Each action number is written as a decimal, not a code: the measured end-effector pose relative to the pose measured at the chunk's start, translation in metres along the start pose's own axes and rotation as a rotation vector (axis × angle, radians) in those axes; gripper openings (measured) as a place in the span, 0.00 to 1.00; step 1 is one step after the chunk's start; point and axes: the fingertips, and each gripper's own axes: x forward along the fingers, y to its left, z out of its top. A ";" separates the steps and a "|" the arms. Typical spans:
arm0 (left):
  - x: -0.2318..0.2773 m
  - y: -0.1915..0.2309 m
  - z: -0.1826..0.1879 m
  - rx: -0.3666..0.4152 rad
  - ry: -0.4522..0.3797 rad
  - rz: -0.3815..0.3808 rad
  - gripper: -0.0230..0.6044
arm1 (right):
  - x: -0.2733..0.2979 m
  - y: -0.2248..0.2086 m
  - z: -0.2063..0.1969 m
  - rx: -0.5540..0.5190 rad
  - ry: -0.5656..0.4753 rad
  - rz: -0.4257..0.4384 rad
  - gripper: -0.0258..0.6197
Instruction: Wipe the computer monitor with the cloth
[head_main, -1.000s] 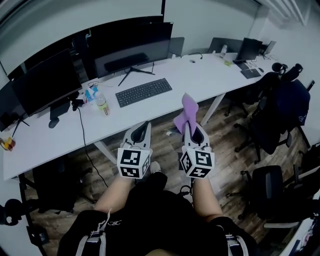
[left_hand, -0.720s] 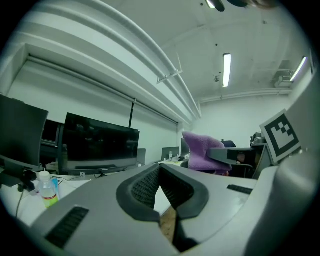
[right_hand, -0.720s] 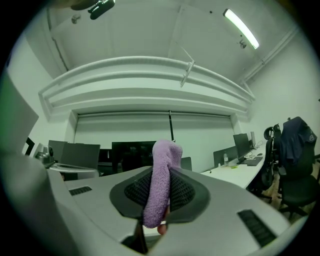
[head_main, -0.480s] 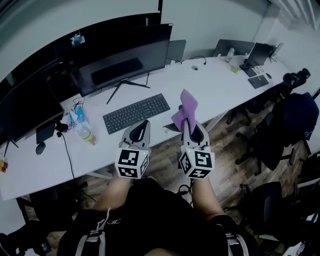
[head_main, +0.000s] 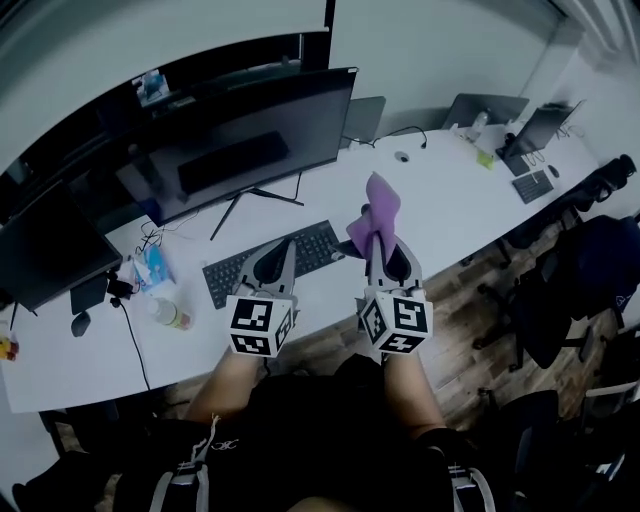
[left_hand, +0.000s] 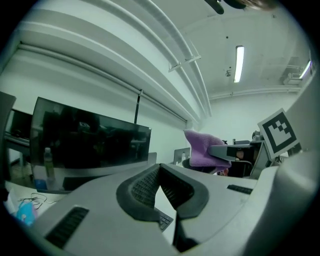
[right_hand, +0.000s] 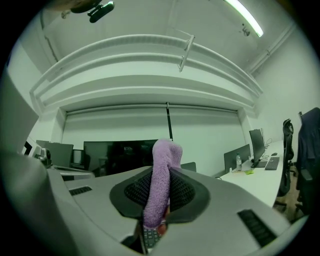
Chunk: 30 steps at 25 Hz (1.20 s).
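Head view and both gripper views: a person holds the two grippers side by side over the near edge of a long white desk (head_main: 450, 190). The right gripper (head_main: 377, 240) has its jaws closed on a purple cloth (head_main: 378, 205), which stands up out of the jaw tips and folds over at the top. In the right gripper view the cloth (right_hand: 164, 155) is pinched between the ribbed pads (right_hand: 186, 192). The left gripper (head_main: 284, 252) has its jaws pressed together with nothing between them. The wide, dark computer monitor (head_main: 250, 140) stands at the back of the desk, well apart from the cloth. A keyboard (head_main: 225, 278) lies between the monitor and the grippers. A bottle (head_main: 166, 312) is near the keyboard's left end.
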 end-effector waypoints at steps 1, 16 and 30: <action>0.003 0.005 -0.001 -0.002 0.011 0.011 0.05 | 0.008 -0.002 0.000 0.003 0.005 0.007 0.16; 0.056 0.034 0.006 -0.034 0.027 0.266 0.05 | 0.118 -0.072 0.020 0.013 0.008 0.147 0.16; 0.136 0.014 0.015 -0.035 0.005 0.417 0.05 | 0.234 -0.146 0.075 -0.019 -0.071 0.289 0.16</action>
